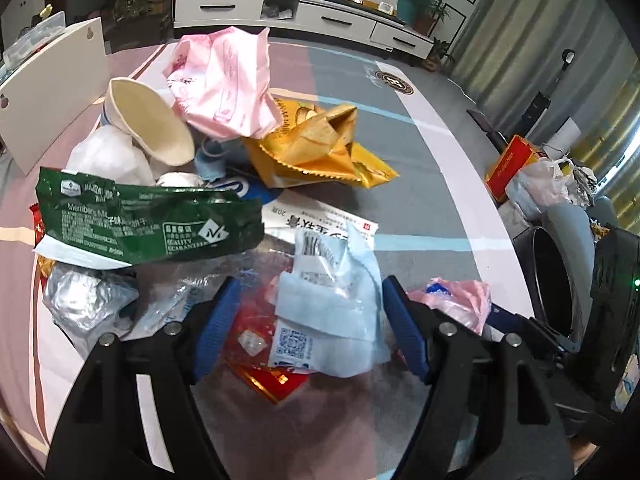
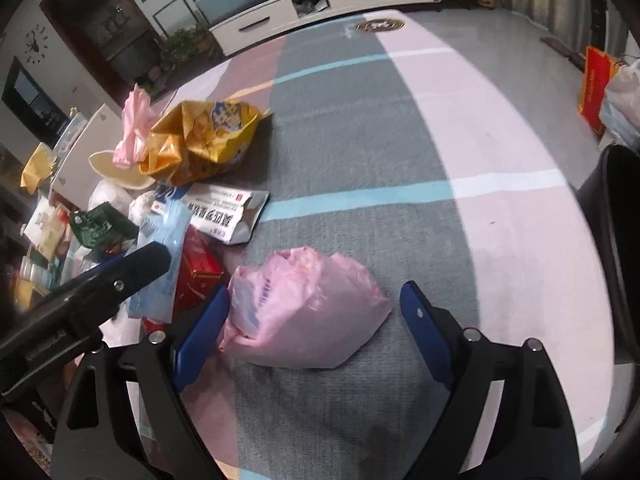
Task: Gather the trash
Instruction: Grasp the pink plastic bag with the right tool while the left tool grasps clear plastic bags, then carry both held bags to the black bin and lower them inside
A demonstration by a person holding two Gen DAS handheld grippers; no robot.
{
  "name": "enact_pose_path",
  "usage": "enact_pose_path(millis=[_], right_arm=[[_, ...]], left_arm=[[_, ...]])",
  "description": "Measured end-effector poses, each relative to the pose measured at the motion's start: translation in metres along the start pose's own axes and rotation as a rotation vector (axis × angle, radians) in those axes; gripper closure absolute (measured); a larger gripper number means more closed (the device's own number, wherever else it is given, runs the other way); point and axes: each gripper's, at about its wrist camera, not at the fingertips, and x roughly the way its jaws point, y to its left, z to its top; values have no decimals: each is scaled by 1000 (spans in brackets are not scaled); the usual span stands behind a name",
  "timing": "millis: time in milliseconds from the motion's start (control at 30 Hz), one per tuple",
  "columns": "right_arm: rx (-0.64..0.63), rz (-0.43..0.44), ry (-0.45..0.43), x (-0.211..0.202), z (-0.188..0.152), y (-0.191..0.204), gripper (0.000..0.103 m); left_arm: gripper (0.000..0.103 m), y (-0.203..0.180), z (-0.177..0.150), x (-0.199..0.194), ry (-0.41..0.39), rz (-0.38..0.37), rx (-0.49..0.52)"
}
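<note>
Trash lies heaped on a striped rug. My left gripper (image 1: 310, 286) is open over a light-blue wrapper (image 1: 332, 300) that rests on a red packet (image 1: 264, 360); neither blue pad touches the wrapper. My right gripper (image 2: 314, 290) is open around a crumpled pink plastic bag (image 2: 304, 308) on the rug. Its left pad is close against the bag and its right pad stands clear. The same pink bag (image 1: 460, 300) shows at the left gripper's right side. The left gripper's black finger (image 2: 148, 258) reaches in over the light-blue wrapper (image 2: 160, 264).
Farther back lie a green wrapper (image 1: 148, 220), a yellow chip bag (image 1: 316, 144), a paper cup (image 1: 148, 120), a larger pink bag (image 1: 224, 80) and a white box (image 2: 228, 212). A dark bin (image 1: 552, 280) stands at the right. A white cabinet (image 1: 300, 12) lines the far wall.
</note>
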Motion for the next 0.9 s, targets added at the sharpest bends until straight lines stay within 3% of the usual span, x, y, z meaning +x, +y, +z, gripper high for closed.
enact_pose_path(millis=[100, 233, 267, 300, 333, 633, 900], right_arm=[[1, 23, 27, 7, -2, 1, 18], [-9, 48, 42, 10, -4, 5, 34], [-13, 46, 40, 9, -5, 6, 35], [-16, 46, 32, 8, -5, 7, 37], [-13, 48, 27, 6, -5, 6, 38], [20, 67, -70, -33, 1, -9, 40], [66, 32, -250, -94, 6, -37, 40]], left_arm=[[35, 4, -1, 6, 9, -17, -12], [47, 4, -10, 4, 4, -6, -5], [52, 5, -11, 3, 1, -12, -10], [69, 6, -13, 2, 6, -40, -25], [73, 8, -15, 1, 12, -70, -42], [78, -1, -23, -42, -85, -148, -79], [78, -34, -26, -104, -220, -230, -31]])
